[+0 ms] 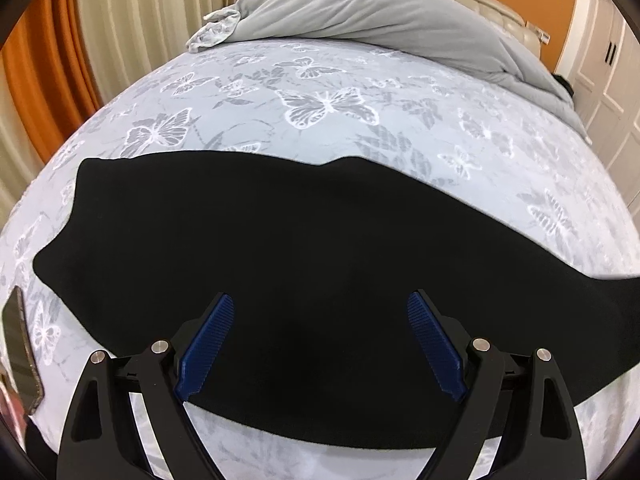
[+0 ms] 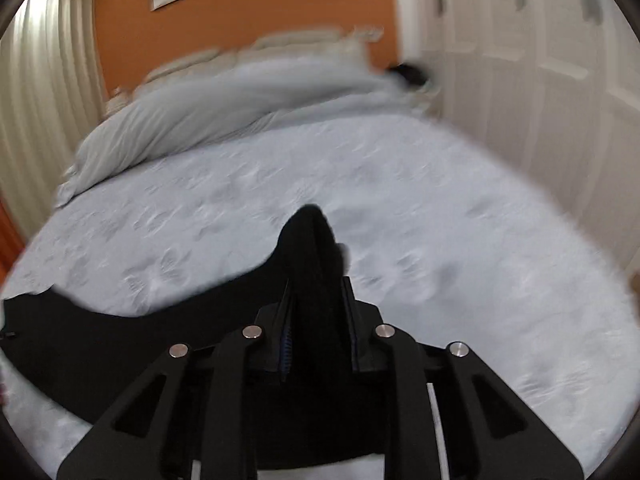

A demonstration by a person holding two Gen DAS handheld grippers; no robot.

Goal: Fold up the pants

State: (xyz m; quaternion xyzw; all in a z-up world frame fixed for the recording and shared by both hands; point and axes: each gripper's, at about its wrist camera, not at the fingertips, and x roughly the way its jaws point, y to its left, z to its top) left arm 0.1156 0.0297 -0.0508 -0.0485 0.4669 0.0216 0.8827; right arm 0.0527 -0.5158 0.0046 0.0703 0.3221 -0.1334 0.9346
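Observation:
Black pants (image 1: pixel 280 248) lie spread across the butterfly-print bed sheet (image 1: pixel 320 92). My left gripper (image 1: pixel 320 304) hovers over their near part, open, blue pads (image 1: pixel 208 344) wide apart and nothing pinched between them. In the right wrist view, blurred by motion, my right gripper (image 2: pixel 316 292) is shut on a bunched end of the black pants (image 2: pixel 312 240), which stands up between the pads and sticks out beyond the tips. The rest of that cloth trails down to the left onto the bed sheet (image 2: pixel 440 200).
A grey duvet (image 1: pixel 380 12) is heaped at the head of the bed. A phone-like dark slab (image 1: pixel 20 344) lies at the bed's left edge. Orange and cream curtains (image 1: pixel 60 60) hang on the left, and white wardrobe doors (image 2: pixel 540 60) stand on the right.

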